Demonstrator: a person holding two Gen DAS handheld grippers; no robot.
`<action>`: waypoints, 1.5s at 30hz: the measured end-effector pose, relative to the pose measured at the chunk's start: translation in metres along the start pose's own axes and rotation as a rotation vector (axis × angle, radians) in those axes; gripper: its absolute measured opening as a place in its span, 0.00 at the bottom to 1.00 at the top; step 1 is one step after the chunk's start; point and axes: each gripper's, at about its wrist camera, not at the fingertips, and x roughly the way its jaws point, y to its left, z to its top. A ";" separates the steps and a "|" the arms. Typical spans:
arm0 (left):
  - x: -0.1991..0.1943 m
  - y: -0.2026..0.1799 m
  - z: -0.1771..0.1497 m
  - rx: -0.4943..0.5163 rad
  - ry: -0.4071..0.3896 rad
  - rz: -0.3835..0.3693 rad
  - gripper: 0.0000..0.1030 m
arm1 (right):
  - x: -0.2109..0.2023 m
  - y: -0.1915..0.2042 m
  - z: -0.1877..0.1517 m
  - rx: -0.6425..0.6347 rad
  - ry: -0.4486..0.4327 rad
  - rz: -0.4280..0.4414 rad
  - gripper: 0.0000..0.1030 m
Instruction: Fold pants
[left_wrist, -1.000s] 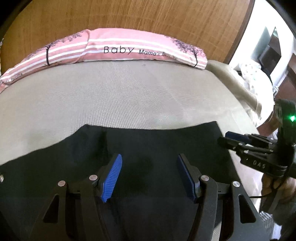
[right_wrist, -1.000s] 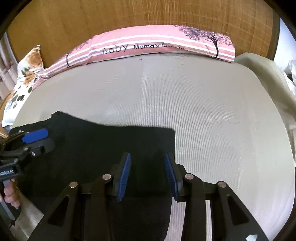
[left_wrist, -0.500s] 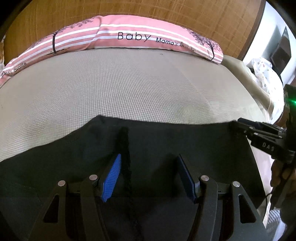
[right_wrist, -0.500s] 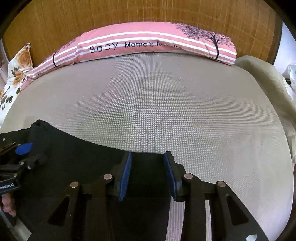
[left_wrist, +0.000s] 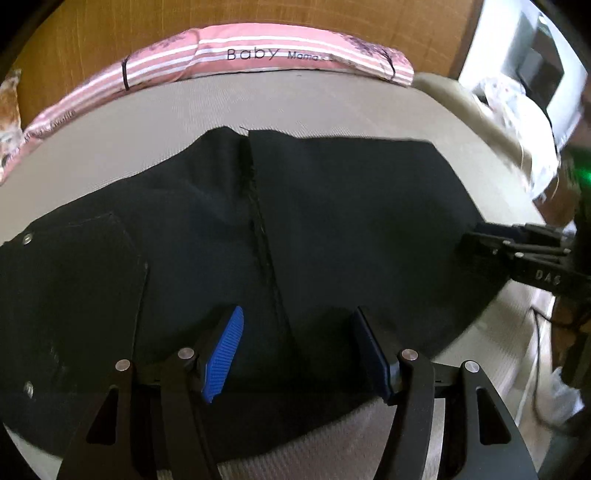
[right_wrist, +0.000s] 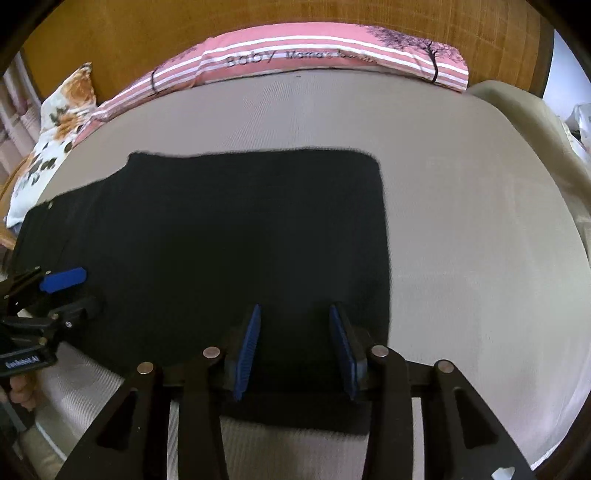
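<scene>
Black pants (left_wrist: 332, 221) lie flat on the grey bed mat (left_wrist: 295, 103), a centre seam running away from me and a back pocket with rivets at the left. My left gripper (left_wrist: 295, 350) hovers open over their near part, pads wide apart and the cloth beneath them. In the right wrist view the pants (right_wrist: 240, 229) form a dark rectangle. My right gripper (right_wrist: 293, 347) is over their near right corner; its jaws are opening and the pads do not press on the cloth. Each gripper shows in the other's view: left gripper (right_wrist: 70, 291), right gripper (left_wrist: 476, 240).
A pink striped pillow (right_wrist: 314, 55) lies along the wooden headboard (right_wrist: 147, 29). A floral pillow (right_wrist: 55, 129) sits at the far left. A beige cushion (right_wrist: 535, 122) borders the mat at the right. A person's fingers (right_wrist: 22, 391) hold the left gripper's handle.
Both views now take in much more of the pants, whose far edge lies higher in frame. The right gripper's pads stand slightly wider apart. The left gripper's gap is unchanged.
</scene>
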 end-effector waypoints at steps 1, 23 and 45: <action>-0.002 0.000 -0.003 -0.004 -0.004 0.003 0.61 | -0.002 0.003 -0.004 -0.001 0.003 0.005 0.40; -0.137 0.140 -0.046 -0.525 -0.303 0.103 0.61 | 0.017 0.096 0.021 -0.117 0.029 0.115 0.42; -0.111 0.230 -0.151 -1.119 -0.251 -0.130 0.61 | -0.001 0.156 0.024 -0.134 0.008 0.323 0.59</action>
